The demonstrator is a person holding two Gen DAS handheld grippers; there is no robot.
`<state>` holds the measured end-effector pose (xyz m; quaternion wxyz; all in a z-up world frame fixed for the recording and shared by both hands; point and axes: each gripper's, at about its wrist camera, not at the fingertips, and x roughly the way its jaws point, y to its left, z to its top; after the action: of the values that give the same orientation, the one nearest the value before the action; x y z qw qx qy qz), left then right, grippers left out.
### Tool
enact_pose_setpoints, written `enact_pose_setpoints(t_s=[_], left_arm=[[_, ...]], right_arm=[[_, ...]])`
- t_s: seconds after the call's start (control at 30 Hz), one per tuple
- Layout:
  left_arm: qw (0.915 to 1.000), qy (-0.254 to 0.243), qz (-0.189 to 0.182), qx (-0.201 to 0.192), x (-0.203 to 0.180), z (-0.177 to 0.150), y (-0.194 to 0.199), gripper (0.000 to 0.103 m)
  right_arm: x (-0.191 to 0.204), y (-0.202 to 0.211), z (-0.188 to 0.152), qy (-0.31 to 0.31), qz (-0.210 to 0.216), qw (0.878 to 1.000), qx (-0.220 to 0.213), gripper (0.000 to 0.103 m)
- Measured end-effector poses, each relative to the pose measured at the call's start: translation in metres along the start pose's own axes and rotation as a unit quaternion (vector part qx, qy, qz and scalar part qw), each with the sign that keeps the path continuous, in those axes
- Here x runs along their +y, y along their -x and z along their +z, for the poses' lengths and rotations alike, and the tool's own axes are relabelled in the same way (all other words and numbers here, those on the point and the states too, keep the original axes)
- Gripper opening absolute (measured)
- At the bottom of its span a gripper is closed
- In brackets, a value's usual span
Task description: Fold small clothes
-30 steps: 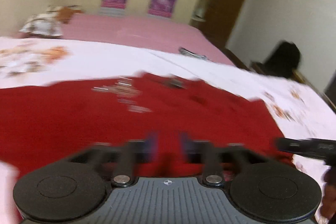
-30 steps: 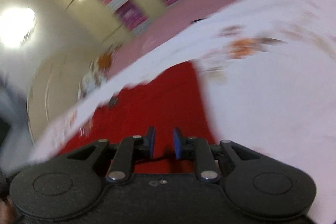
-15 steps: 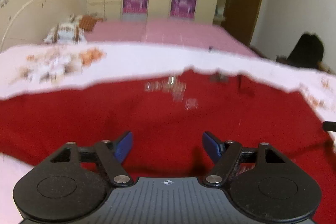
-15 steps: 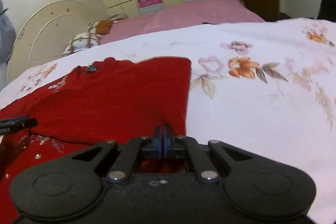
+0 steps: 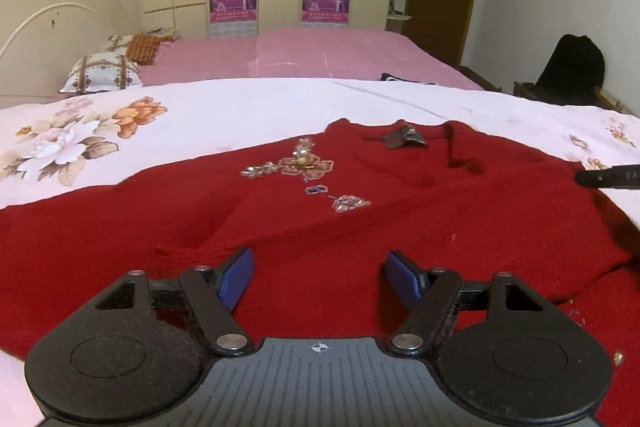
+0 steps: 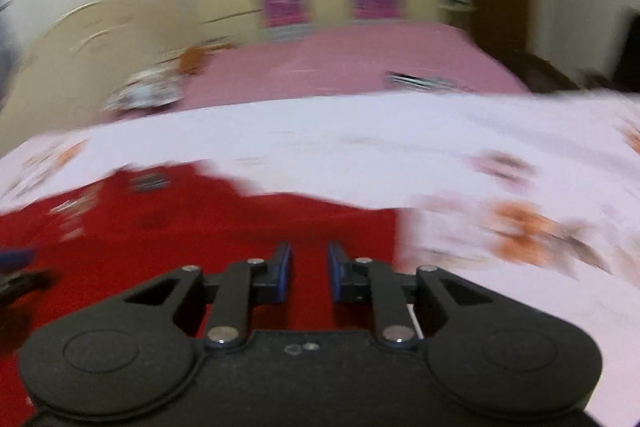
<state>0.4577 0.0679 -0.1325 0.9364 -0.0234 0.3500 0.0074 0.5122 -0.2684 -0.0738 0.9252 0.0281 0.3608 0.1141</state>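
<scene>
A red knitted sweater (image 5: pixel 360 227) lies flat on the floral sheet, neck away from me. It has beaded flower embroidery (image 5: pixel 306 165) and a grey label (image 5: pixel 404 139) at the collar. My left gripper (image 5: pixel 320 263) hovers over its lower middle, jaws wide open, with only cloth below them. My right gripper (image 6: pixel 310 267) is over the sweater (image 6: pixel 200 227) near its right edge, jaws a narrow gap apart with nothing pinched. One of its fingers (image 5: pixel 608 177) shows at the right edge of the left wrist view. The right wrist view is blurred.
The white floral sheet (image 5: pixel 200 115) covers the near part of the bed, and a pink sheet (image 5: pixel 320 55) covers the far part. Pillows (image 5: pixel 100 77) lie by the headboard. A dark striped item (image 5: pixel 400 78) lies on the pink sheet. A black bag (image 5: pixel 572 63) sits at the right wall.
My left jaws went from nearly closed to wide open over the sweater. My right jaws were pressed together half a second ago and now stand slightly apart. That hand rolled level and is moving.
</scene>
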Motion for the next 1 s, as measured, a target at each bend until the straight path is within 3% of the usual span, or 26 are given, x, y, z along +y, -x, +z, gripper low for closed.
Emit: enact_pose_setpoints(t_s=[0.07,0.17,0.23,0.3,0.33,0.37,0.4,0.5,0.6,0.67,0.73,0.8,0.83,0.87,0.93,1.0], left_arm=[[0.9999,-0.006,0.01,0.001,-0.005,0.0,-0.002,0.073],[0.9999,0.003,0.014,-0.005,-0.01,0.006,0.005,0.073],[0.9998,-0.003,0.017,-0.014,-0.011,0.007,0.008,0.073],[0.9998,0.003,0.017,0.008,-0.007,-0.001,-0.004,0.076],[0.9999,-0.003,0.016,0.003,-0.008,-0.003,-0.005,0.078],[0.9997,-0.015,0.019,0.006,-0.01,-0.001,-0.004,0.078],[0.9997,-0.015,0.019,0.01,-0.01,0.001,-0.002,0.078],[0.9996,0.023,0.005,-0.014,0.008,-0.002,0.021,0.079],[0.9961,0.071,0.02,-0.049,0.046,-0.022,0.055,0.079],[0.9908,0.112,0.039,-0.064,0.083,-0.041,0.078,0.079],[0.9785,0.167,0.079,-0.093,0.131,-0.061,0.104,0.079],[0.9601,0.237,0.114,-0.096,0.185,-0.079,0.122,0.079],[0.9463,0.284,0.117,-0.1,0.214,-0.088,0.13,0.078],[0.9267,0.34,0.118,-0.109,0.245,-0.1,0.137,0.078],[0.896,0.411,0.12,-0.119,0.288,-0.117,0.144,0.078],[0.8747,0.451,0.116,-0.135,0.322,-0.128,0.147,0.077]], right_arm=[[-0.016,-0.001,-0.003,-0.017,0.007,1.0,0.003,0.018],[-0.003,0.004,-0.002,0.013,-0.003,1.0,0.007,0.02],[0.005,0.021,-0.001,0.011,0.007,1.0,-0.018,0.028],[0.016,0.035,-0.003,0.029,0.017,0.999,-0.037,0.026],[0.021,0.032,-0.01,0.047,0.017,0.999,-0.022,0.027],[0.021,0.018,-0.017,0.054,0.007,0.998,0.025,0.027],[0.022,0.012,-0.021,0.055,0.006,0.998,0.015,0.028],[0.021,0.02,-0.013,0.026,0.006,0.999,0.018,0.027],[0.019,0.051,-0.015,0.019,0.009,0.999,-0.035,0.033],[0.014,0.066,-0.026,0.011,0.016,0.999,-0.039,0.033],[0.007,0.078,-0.035,0.006,0.019,0.999,-0.025,0.033],[0.0,0.093,-0.049,0.009,0.013,1.0,-0.012,0.033],[-0.002,0.098,-0.055,0.009,0.008,1.0,-0.006,0.034],[-0.004,0.103,-0.061,0.006,0.003,1.0,0.0,0.034],[-0.007,0.115,-0.068,-0.003,0.001,1.0,0.007,0.035],[-0.004,0.126,-0.073,-0.008,-0.001,1.0,0.008,0.036]])
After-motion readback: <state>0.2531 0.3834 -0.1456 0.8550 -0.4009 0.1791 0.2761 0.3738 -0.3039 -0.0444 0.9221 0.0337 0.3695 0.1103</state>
